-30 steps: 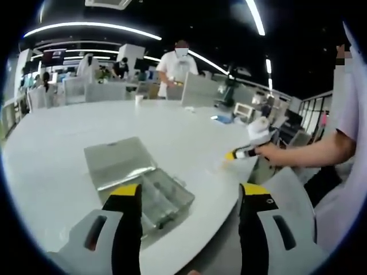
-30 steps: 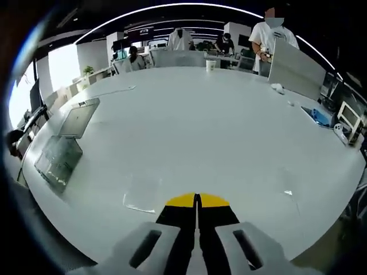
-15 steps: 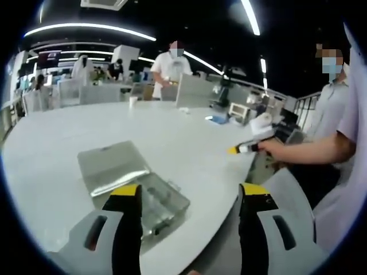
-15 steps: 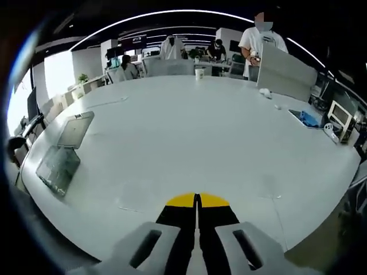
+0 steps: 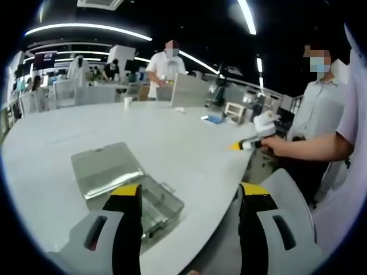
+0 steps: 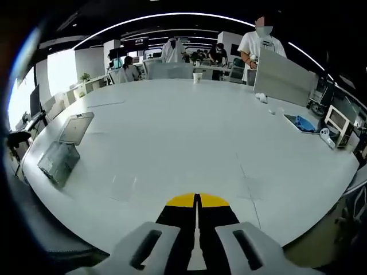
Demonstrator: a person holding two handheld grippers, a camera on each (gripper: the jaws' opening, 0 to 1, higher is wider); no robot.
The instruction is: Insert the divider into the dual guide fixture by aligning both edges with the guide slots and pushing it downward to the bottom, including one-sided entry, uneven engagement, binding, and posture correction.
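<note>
above the near edge of the white table (image 5: 172, 143) the left gripper (image 5: 189, 197) hangs with jaws spread wide, gripping nothing. just beyond its left jaw sits the clear compartment box (image 5: 123, 177), lid thrown back, presumably the guide fixture lying ready. off to the box's right, the right gripper (image 6: 196, 200) is pinched fully together with nothing visible between its tips, held out over bare tabletop. a faint clear sheet (image 6: 123, 186), maybe the divider, lies flat between that gripper and the box. people stand beyond the table's far edge.
</note>
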